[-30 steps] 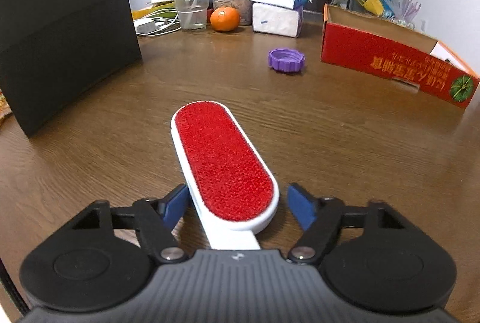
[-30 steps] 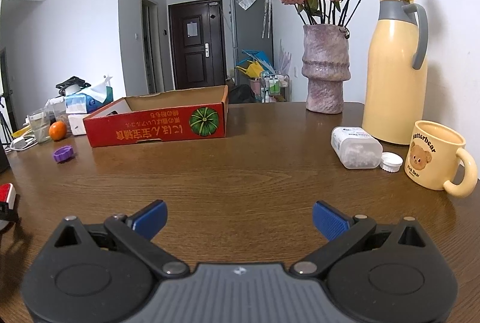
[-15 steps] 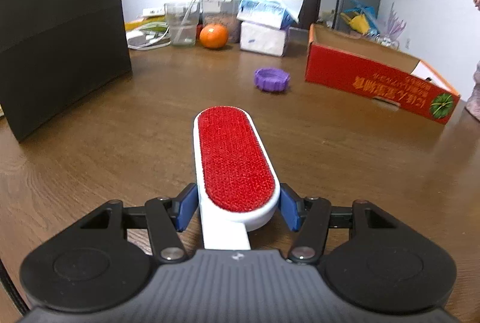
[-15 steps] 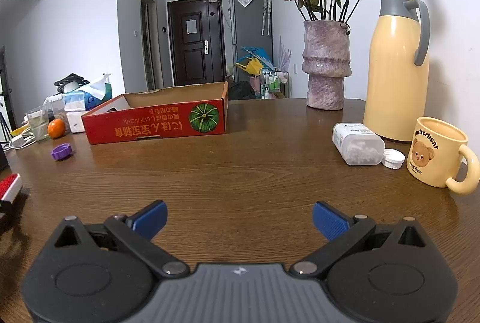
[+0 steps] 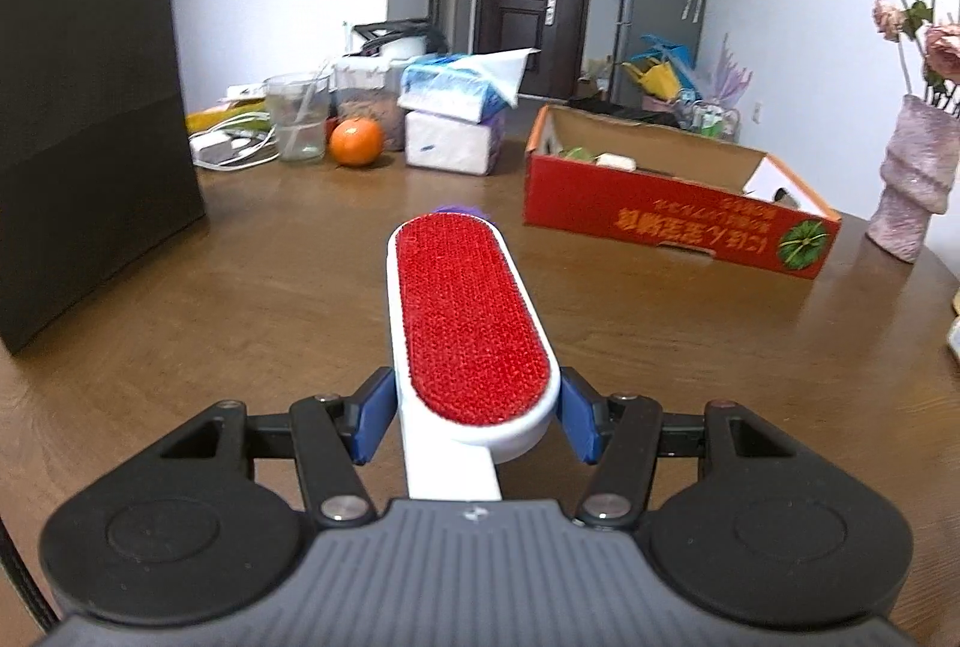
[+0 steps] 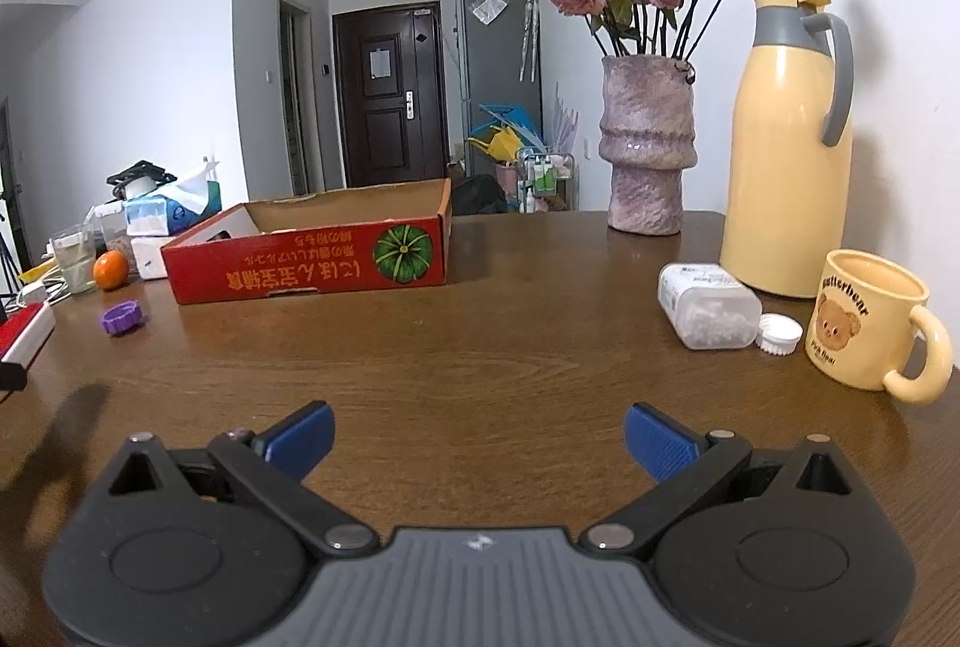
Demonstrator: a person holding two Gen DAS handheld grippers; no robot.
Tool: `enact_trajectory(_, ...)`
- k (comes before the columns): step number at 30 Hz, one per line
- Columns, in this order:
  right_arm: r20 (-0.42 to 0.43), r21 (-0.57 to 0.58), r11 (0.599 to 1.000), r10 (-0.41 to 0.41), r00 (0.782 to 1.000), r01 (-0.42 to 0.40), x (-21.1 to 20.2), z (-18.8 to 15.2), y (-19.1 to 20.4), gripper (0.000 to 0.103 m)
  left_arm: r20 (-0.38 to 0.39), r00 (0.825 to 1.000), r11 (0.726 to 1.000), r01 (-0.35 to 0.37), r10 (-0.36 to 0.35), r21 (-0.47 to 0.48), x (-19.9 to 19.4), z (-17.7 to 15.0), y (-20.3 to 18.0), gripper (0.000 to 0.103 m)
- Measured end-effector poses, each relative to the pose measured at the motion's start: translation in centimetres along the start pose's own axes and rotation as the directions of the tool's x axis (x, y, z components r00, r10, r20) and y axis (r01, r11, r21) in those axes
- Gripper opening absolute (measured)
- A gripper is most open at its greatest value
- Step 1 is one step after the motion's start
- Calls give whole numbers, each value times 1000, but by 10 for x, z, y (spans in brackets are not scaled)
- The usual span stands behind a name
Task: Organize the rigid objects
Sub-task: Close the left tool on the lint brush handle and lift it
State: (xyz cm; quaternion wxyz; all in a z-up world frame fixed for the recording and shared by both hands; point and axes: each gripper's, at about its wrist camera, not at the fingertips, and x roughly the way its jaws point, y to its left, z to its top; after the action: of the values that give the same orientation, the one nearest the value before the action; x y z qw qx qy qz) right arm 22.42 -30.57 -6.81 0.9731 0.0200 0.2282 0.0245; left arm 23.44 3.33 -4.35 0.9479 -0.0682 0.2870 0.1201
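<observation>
Across both frames runs the table [image 5: 660,347]. Right of centre in the left view sits the red box [image 5: 672,221]. At lower centre, the left gripper [image 5: 474,413] pinches the brush [image 5: 468,323] by its sides. Low in the right view, the right gripper [image 6: 477,434] has its jaws spread, holding nothing.

Vase [image 6: 648,155] of dried roses beside yellow thermos [image 6: 786,155].

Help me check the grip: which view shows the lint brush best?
The left wrist view: the lint brush fills the centre, the left gripper shut on its sides. The right wrist view shows only its end at the left edge.
</observation>
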Motion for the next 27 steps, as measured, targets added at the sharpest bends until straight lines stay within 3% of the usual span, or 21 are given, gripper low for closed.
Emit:
enact_trajectory(14, 13, -29, 995, -93, 996, 94, 13, 12, -32, 103, 30, 994, 993, 101, -103, 65, 7, 21, -53, 59)
enact_trajectory(27, -21, -40, 987, -153, 988, 152, 62, 32, -75, 103, 46, 988, 985, 139, -144, 103, 24, 41, -93, 59)
